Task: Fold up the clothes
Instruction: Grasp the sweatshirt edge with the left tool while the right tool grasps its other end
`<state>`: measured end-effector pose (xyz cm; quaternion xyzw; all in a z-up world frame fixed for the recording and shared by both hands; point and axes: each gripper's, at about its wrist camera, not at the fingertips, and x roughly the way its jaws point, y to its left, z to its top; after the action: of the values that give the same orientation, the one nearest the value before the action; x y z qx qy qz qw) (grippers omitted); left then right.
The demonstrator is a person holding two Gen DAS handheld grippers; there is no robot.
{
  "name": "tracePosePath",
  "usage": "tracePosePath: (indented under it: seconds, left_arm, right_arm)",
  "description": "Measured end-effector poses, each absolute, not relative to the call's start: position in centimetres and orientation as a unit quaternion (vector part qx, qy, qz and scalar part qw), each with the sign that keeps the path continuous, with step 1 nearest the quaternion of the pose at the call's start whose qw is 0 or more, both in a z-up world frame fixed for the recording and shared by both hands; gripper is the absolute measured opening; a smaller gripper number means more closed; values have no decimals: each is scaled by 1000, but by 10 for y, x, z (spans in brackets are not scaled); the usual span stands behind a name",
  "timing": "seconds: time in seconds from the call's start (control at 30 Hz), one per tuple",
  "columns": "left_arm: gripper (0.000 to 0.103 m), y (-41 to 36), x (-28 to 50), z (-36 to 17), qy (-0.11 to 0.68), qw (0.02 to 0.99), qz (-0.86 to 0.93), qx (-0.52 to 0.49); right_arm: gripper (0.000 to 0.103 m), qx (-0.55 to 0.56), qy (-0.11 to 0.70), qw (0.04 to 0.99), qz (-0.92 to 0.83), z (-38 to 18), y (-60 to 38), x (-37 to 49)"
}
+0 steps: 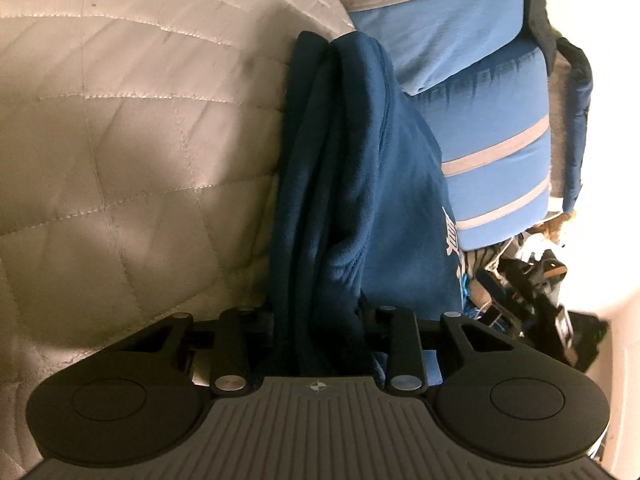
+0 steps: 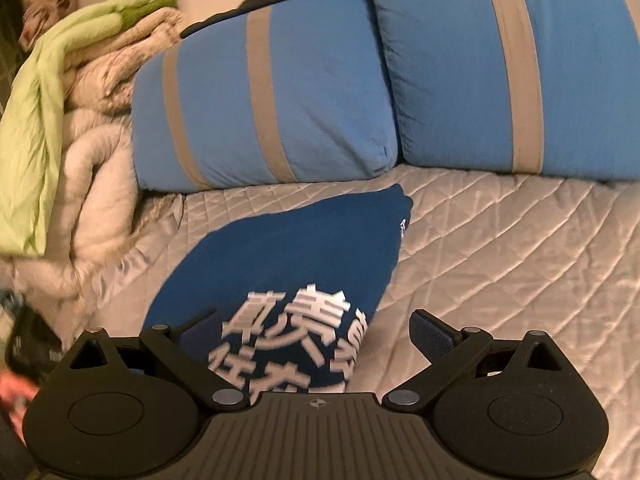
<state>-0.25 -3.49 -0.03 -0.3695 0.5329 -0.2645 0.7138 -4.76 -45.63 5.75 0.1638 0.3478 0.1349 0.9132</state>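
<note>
A dark blue T-shirt (image 2: 292,252) with white printed characters lies on the quilted beige bed cover (image 2: 500,240). My left gripper (image 1: 318,316) is shut on a bunched fold of the T-shirt (image 1: 340,184), which stretches away from the jaws. My right gripper (image 2: 316,336) is open, its blue-padded fingers (image 2: 434,338) spread on either side of the shirt's printed part, which lies between them. In the left wrist view the right gripper (image 1: 532,280) shows at the far right.
Two blue pillows with grey stripes (image 2: 280,92) (image 2: 500,68) lie along the bed behind the shirt. A pile of cream and green bedding (image 2: 60,100) sits at the left. The quilted cover (image 1: 120,140) spreads to the left in the left wrist view.
</note>
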Motion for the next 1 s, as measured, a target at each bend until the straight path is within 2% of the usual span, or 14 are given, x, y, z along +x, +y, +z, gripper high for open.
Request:
tracePosePath:
  seconds: [0.47, 0.73, 0.8, 1.0]
  left_arm:
    - [31, -31, -4, -4, 517, 721, -272, -373]
    - [31, -32, -5, -5, 515, 721, -272, -376]
    - [31, -33, -5, -6, 513, 723, -271, -375]
    - [29, -37, -8, 1, 507, 739, -264, -357]
  right_arm:
    - [99, 283, 388, 868, 128, -3, -478, 53]
    - [91, 336, 411, 835, 145, -35, -476, 87]
    - [68, 349, 416, 826, 149, -41, -475, 93]
    - [33, 361, 410, 823, 156, -40, -476, 90]
